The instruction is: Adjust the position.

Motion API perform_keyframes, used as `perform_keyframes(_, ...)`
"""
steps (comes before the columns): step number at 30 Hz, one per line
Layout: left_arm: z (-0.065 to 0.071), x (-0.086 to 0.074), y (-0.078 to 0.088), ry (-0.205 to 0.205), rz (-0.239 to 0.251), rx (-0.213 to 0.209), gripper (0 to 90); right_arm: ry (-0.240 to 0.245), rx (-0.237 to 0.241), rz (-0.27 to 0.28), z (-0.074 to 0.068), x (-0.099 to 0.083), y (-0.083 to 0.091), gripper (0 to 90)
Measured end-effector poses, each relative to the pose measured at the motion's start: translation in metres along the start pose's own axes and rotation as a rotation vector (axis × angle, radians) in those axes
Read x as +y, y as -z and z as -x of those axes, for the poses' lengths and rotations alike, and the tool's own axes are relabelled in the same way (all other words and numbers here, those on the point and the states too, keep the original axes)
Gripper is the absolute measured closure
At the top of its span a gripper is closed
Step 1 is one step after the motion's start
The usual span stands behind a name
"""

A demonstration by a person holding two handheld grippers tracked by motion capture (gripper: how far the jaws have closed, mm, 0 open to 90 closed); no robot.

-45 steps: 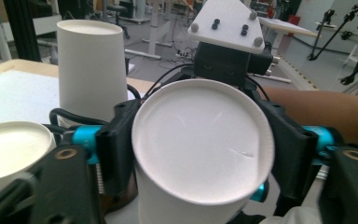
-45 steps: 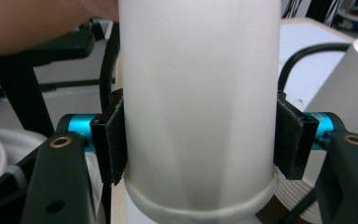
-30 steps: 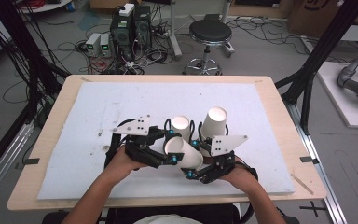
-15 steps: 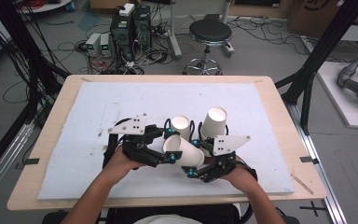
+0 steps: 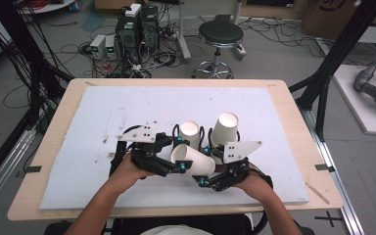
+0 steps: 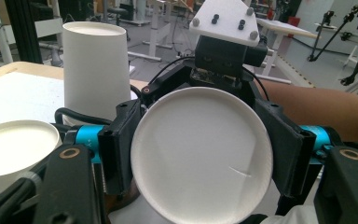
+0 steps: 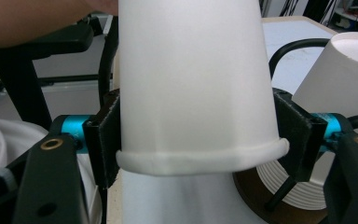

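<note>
Held cup: a white paper cup (image 5: 196,160) lies on its side in the air, just above the white mat (image 5: 103,112) and close to the middle of the worktop's near edge.
Left gripper (image 5: 179,154): clenched on the small bottom end of the held cup. In the left gripper view its pads (image 6: 115,151) sit on both sides of the round base.
Right gripper (image 5: 204,166): its pads (image 7: 103,140) touch the wide end, just above the rolled rim. The jaws have just been opening a little, with the cup between them.
Other cups: two more white cups stand upside down just behind, the left one (image 5: 190,131) and the right one (image 5: 224,128), nearer the middle of the mat.
Step, I think: passing the cup from one gripper to the other.
How to do it well: keep one side tight until the other lets go — do not pull. Squeeze softly, as paper dents. Stay clear of the two cups behind.
Writing: none — the cups are plain, and no words can be read on the grippers.
</note>
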State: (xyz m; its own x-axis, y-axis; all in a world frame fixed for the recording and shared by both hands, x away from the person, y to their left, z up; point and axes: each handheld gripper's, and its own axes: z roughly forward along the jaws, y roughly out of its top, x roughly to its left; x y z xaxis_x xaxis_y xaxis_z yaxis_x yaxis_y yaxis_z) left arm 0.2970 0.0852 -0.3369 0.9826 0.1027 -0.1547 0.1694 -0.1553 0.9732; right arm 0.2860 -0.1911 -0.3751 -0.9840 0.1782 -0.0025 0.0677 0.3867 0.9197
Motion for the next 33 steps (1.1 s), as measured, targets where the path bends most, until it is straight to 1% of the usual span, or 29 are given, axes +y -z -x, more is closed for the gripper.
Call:
perform_keyframes(1, -0.0004, -0.0001, 0.0009, 0.003, 0.006, -0.003, 35.5, 0.000, 0.000, 0.000, 0.0000, 0.0000, 0.0000, 25.8)
perform_keyframes(2, -0.0009, 0.0000, 0.0020, 0.004, 0.017, -0.002, 35.4, -0.005, 0.001, 0.014, 0.0000, 0.0000, 0.0003, 22.7)
perform_keyframes(4, -0.0013, 0.0012, 0.0053, 0.006, 0.044, 0.002, 35.4, -0.030, -0.018, 0.056, -0.0009, -0.0002, 0.0011, 19.4)
perform_keyframes(5, -0.0011, 0.0017, 0.0066, 0.004, 0.059, 0.004, 35.4, -0.046, -0.022, 0.066, -0.0008, -0.0003, 0.0014, 19.4)
perform_keyframes(7, -0.0006, 0.0027, 0.0085, 0.000, 0.078, 0.007, 35.5, -0.061, -0.025, 0.083, -0.0004, -0.0013, 0.0013, 19.4)
perform_keyframes(10, 0.0001, 0.0032, 0.0087, -0.003, 0.089, 0.002, 35.6, -0.061, -0.015, 0.119, -0.0004, -0.0024, -0.0007, 19.2)
perform_keyframes(12, 0.0000, 0.0030, 0.0085, -0.008, 0.082, 0.000, 35.6, -0.047, -0.014, 0.118, -0.0011, -0.0020, -0.0016, 20.1)
perform_keyframes(14, 0.0002, 0.0027, 0.0088, -0.007, 0.076, -0.004, 35.8, -0.038, -0.005, 0.114, -0.0013, -0.0019, -0.0010, 23.8)
perform_keyframes(17, -0.0007, 0.0014, 0.0086, -0.001, 0.066, -0.009, 35.8, -0.036, 0.001, 0.108, -0.0001, -0.0021, 0.0015, 26.6)
perform_keyframes(22, -0.0013, 0.0000, 0.0082, 0.007, 0.044, -0.009, 35.8, -0.030, 0.005, 0.082, 0.0007, -0.0025, 0.0022, 29.8)
perform_keyframes(24, -0.0008, -0.0005, 0.0078, 0.005, 0.048, -0.002, 35.3, -0.026, 0.006, 0.073, 0.0010, -0.0024, 0.0031, 30.3)
perform_keyframes(25, -0.0003, -0.0006, 0.0073, 0.003, 0.053, 0.008, 33.4, -0.025, 0.003, 0.074, 0.0011, -0.0022, 0.0035, 30.3)
perform_keyframes(26, 0.0001, -0.0004, 0.0064, 0.009, 0.053, 0.023, 27.1, -0.020, -0.002, 0.067, 0.0014, -0.0019, 0.0042, 30.4)
perform_keyframes(27, 0.0000, -0.0001, 0.0062, 0.003, 0.045, 0.036, 23.2, -0.014, -0.012, 0.056, 0.0017, -0.0016, 0.0048, 30.4)
perform_keyframes(28, -0.0004, -0.0003, 0.0063, -0.004, 0.037, 0.034, 23.0, -0.009, -0.019, 0.041, 0.0017, -0.0014, 0.0056, 30.4)
perform_keyframes(31, 0.0001, -0.0016, 0.0050, -0.004, 0.018, 0.020, 24.1, -0.016, -0.012, 0.037, 0.0018, -0.0013, 0.0067, 30.4)
perform_keyframes(32, 0.0001, -0.0018, 0.0049, -0.012, 0.014, 0.017, 26.8, -0.014, -0.010, 0.034, 0.0019, -0.0009, 0.0066, 30.4)
perform_keyframes(33, 0.0001, -0.0022, 0.0052, -0.029, 0.019, 0.011, 34.8, -0.015, -0.009, 0.036, 0.0019, -0.0007, 0.0066, 30.4)
